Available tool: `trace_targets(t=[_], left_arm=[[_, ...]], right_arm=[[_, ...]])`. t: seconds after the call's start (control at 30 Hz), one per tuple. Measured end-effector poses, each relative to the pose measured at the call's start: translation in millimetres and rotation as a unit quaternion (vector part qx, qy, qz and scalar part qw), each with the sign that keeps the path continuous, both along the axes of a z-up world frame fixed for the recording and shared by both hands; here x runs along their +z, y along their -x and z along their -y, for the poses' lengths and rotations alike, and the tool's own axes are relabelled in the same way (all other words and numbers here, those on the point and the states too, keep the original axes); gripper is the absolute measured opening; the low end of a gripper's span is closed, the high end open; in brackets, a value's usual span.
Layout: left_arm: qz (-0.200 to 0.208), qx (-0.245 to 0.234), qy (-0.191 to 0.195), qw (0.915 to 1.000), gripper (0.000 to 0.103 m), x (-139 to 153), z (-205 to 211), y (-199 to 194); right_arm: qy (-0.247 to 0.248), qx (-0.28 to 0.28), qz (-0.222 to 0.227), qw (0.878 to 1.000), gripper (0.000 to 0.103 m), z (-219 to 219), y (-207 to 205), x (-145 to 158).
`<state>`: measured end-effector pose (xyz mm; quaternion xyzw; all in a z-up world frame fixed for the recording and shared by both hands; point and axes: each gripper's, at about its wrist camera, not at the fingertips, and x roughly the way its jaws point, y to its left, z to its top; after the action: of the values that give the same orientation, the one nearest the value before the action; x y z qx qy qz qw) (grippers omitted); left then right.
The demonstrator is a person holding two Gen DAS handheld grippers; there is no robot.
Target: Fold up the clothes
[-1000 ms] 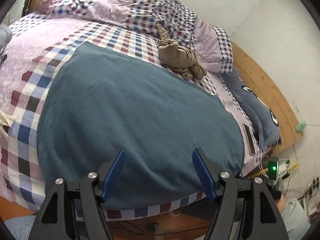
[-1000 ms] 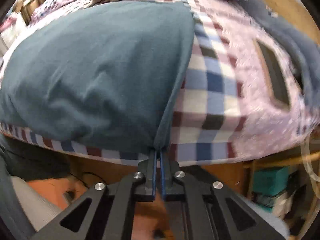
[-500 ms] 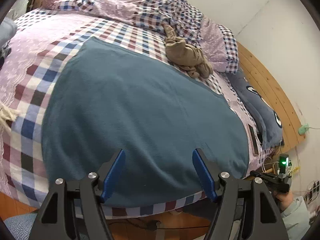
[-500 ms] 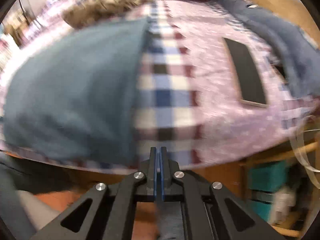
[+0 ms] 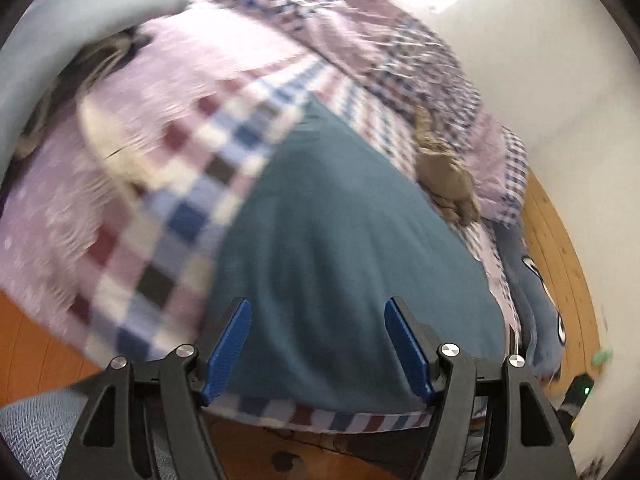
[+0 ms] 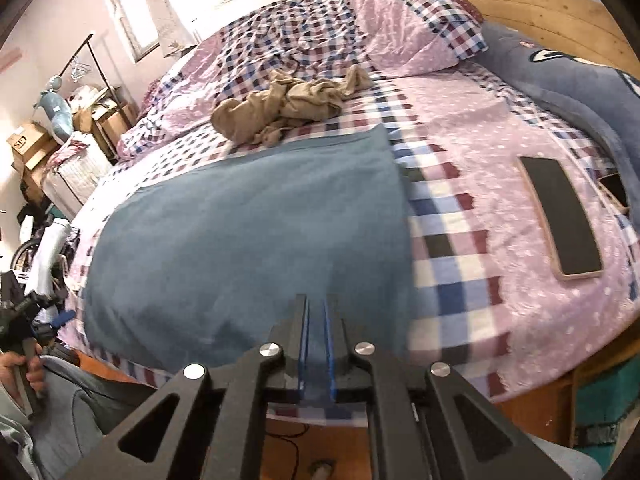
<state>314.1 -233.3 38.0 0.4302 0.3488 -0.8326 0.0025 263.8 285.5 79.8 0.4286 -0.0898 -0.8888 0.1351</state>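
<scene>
Here, one teal cloth (image 6: pixel 248 224) lies spread flat on the bed (image 6: pixel 520 312), soft matte knit w/ a smooth surface, roughly rectangular, its near edge hanging close to the foot of the mattress. Bedsheet is checked in maroon, blue & white w/ lilac dotted panels & a lacy scalloped border. One crumpled tan garment (image 6: pixel 280 110) sits beyond the teal cloth's far edge, bunched & wrinkly, just apart from it. One phone (image 6: pixel 560 220), flat dark slab w/ pale rim, lies on the lilac part, well right of the cloth. One grey-blue plush pillow (image 6: pixel 568 80) runs along the wooden headboard (image 6: pixel 552 16).

Left gripper (image 5: pixel 318 350): jaws stand wide apart w/ nothing between them, blue ribbed pads over the cloth's near edge, not touching as far as visible. Right gripper (image 6: pixel 316 344): jaws are opening, only a narrow slit so far, nothing pinched between the pads; cloth lies under & past the tips.

Right view is sharp & alone shows the phone, a clothes rack (image 6: pixel 92 60), cardboard boxes (image 6: pixel 32 144) and the person's left hand (image 6: pixel 20 364) on a gripper handle. Left view is blurred; it alone shows a pale blue fabric heap (image 5: pixel 80 12) at the top left corner; tan garment (image 5: pixel 444 176) appears there too.
</scene>
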Motion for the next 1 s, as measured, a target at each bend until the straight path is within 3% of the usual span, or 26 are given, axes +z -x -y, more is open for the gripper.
trace_targets(t=[0.2,0.47,0.63,0.87,0.9,0.97,1.0], left_arm=[[0.066,0.009,0.053,0.9963,0.073,-12.8,9.9,-13.3],[0.129,0.004,0.082,0.9883,0.073,-34.7,14.8,-19.8],[0.147,-0.019,0.134,0.9797,0.055,-38.6,6.5,-10.7],[0.158,-0.018,0.144,0.9768,0.054,-43.6,9.8,-6.7],[0.159,-0.021,0.149,0.9758,0.046,-43.0,8.9,-6.5],[0.163,-0.024,0.164,0.9727,0.021,-40.9,7.6,-6.6],[0.172,-0.014,0.177,0.9691,0.000,-40.6,9.8,-7.8]], right_arm=[[0.033,0.023,-0.004,0.999,0.007,11.9,15.8,-4.8],[0.043,0.060,-0.005,0.997,0.007,38.8,27.2,-7.2],[0.047,0.061,-0.004,0.997,0.007,41.2,27.2,-7.2],[0.045,0.058,-0.005,0.997,0.007,40.8,26.3,-7.5],[0.044,0.058,-0.004,0.997,0.008,40.8,26.4,-7.6],[0.043,0.057,-0.004,0.997,0.008,41.1,26.7,-7.7],[0.043,0.056,-0.004,0.997,0.008,41.3,26.9,-7.7]])
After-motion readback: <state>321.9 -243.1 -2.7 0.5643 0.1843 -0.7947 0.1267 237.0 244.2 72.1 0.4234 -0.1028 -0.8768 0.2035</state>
